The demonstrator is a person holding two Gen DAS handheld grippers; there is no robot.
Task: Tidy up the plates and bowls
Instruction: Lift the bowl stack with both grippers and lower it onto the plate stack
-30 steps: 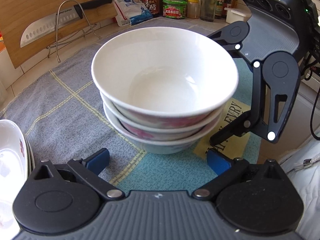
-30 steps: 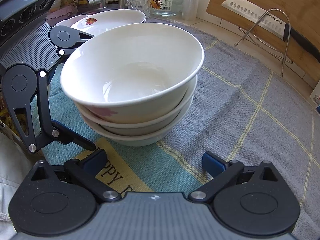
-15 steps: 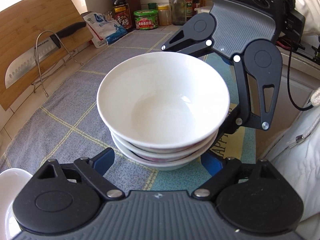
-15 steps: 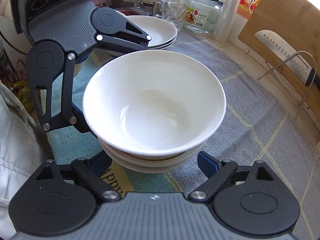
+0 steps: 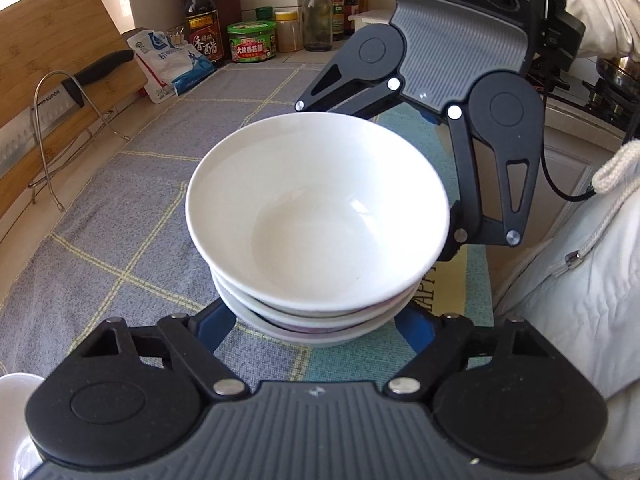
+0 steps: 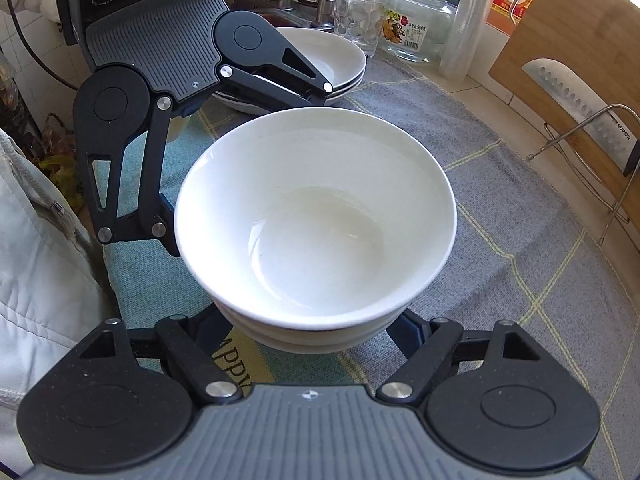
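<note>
Left wrist view: the left gripper [image 5: 316, 322] has its jaws spread wide, one blue finger [image 5: 212, 326] at each side of the foot of the bowls [image 5: 316, 216]. Whether the fingers touch the bottom bowl cannot be told, as the rims hide the tips. The bowls are three white ones nested in a stack (pink pattern shows on the lower two), standing on the cloth [image 5: 120, 240] near its front edge, by a yellow patch with lettering. Opposite, the right gripper [image 5: 400, 184] reaches around the far side of the stack, one linkage above the rim and one low beside the base; its fingertips are hidden behind the bowls.

Right wrist view: the right gripper [image 6: 316, 332] is likewise spread, its fingers [image 6: 406, 330] flanking the stack's [image 6: 316, 216] foot, contact unclear. The left gripper [image 6: 224, 152] faces it from the far side, jaws apart around the bowls. Behind it, at the cloth's [image 6: 520, 260] far corner, sits a stack of plates [image 6: 340, 60], with a glass [image 6: 358, 20] and a jar [image 6: 420, 24] just beyond. A cutting board [image 6: 580, 40] leans at the right edge, with a cleaver [image 6: 576, 104] in a wire stand [image 6: 592, 160] before it. Bottles [image 5: 202, 20] and a green can [image 5: 252, 42] line the back in the left view.
</note>
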